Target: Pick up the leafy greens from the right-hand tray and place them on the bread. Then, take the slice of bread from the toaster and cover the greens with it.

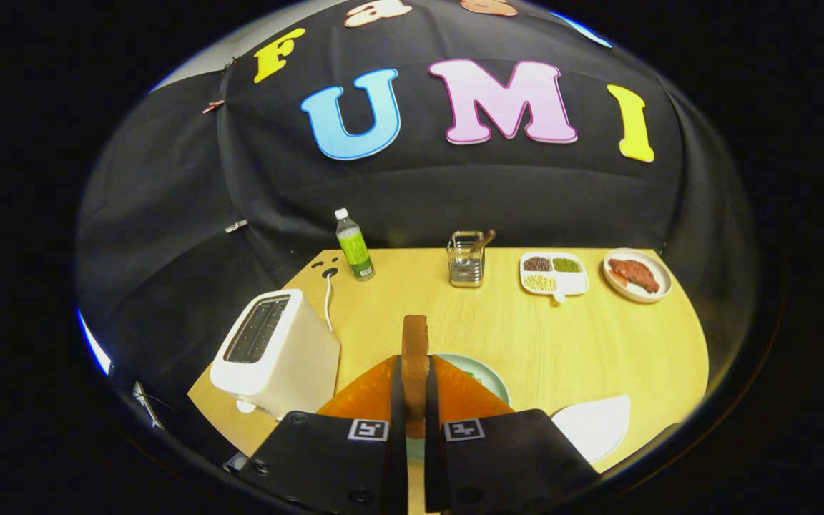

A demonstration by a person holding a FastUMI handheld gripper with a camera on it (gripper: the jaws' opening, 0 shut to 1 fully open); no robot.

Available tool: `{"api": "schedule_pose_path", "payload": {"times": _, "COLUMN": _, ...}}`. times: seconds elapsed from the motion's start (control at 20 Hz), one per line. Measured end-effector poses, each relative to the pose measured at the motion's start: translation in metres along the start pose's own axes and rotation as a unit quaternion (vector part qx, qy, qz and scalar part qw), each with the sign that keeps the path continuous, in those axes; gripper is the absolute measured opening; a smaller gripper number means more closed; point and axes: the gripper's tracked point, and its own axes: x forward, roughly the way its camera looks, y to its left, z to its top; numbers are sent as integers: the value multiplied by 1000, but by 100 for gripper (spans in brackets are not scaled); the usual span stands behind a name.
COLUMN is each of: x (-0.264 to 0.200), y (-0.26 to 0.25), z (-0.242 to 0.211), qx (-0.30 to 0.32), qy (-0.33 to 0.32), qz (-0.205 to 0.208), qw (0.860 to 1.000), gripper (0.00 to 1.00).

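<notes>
The gripper (415, 400) pinches one bread slice (415, 357) edge-on above one green plate (492, 379). One white toaster (276, 350), one bottle (354, 247), one white tray (594, 425) sit on a light wooden table (562, 336) against black cloth.

No legible text, brand name, or number appears on any object. The clear plastic bottle with a white cap (353, 245) carries a green label; its print is too small to read. Each of the two black gripper fingers (376, 443) carries one square black-and-white fiducial marker (368, 430), a coded pattern containing no letters or digits.
</notes>
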Motion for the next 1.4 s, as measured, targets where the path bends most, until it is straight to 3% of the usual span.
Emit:
{"api": "schedule_pose_path", "payload": {"times": 0.3, "x": 40, "y": 8, "z": -26, "qx": 133, "qy": -3, "qz": 30, "qw": 991, "gripper": 14}}
{"api": "schedule_pose_path", "payload": {"times": 0.55, "x": 64, "y": -37, "z": -72, "qx": 247, "qy": 6, "qz": -21, "qw": 969, "gripper": 13}}
{"api": "schedule_pose_path", "payload": {"times": 0.65, "x": 64, "y": -54, "z": -81, "qx": 250, "qy": -2, "qz": -36, "qw": 968, "gripper": 14}}
{"api": "schedule_pose_path", "payload": {"times": 0.85, "x": 60, "y": -75, "z": -92, "qx": 184, "qy": 5, "qz": -62, "qw": 981, "gripper": 14}}
{"api": "schedule_pose_path", "payload": {"times": 0.95, "x": 60, "y": -89, "z": -98, "qx": 136, "qy": 16, "qz": -91, "qw": 986, "gripper": 25}}
{"api": "schedule_pose_path", "payload": {"times": 1.0, "x": 59, "y": -102, "z": -107, "qx": 101, "qy": 29, "qz": -117, "qw": 988, "gripper": 37}}
{"api": "schedule_pose_path", "payload": {"times": 1.2, "x": 50, "y": -108, "z": -98, "qx": -4, "qy": 31, "qz": -133, "qw": 991, "gripper": 82}}
{"api": "schedule_pose_path", "payload": {"times": 1.3, "x": 40, "y": -104, "z": -84, "qx": -19, "qy": 12, "qz": -122, "qw": 992, "gripper": 100}}
{"api": "schedule_pose_path", "payload": {"times": 1.4, "x": 27, "y": -106, "z": -65, "qx": -24, "qy": -8, "qz": -119, "qw": 993, "gripper": 100}}
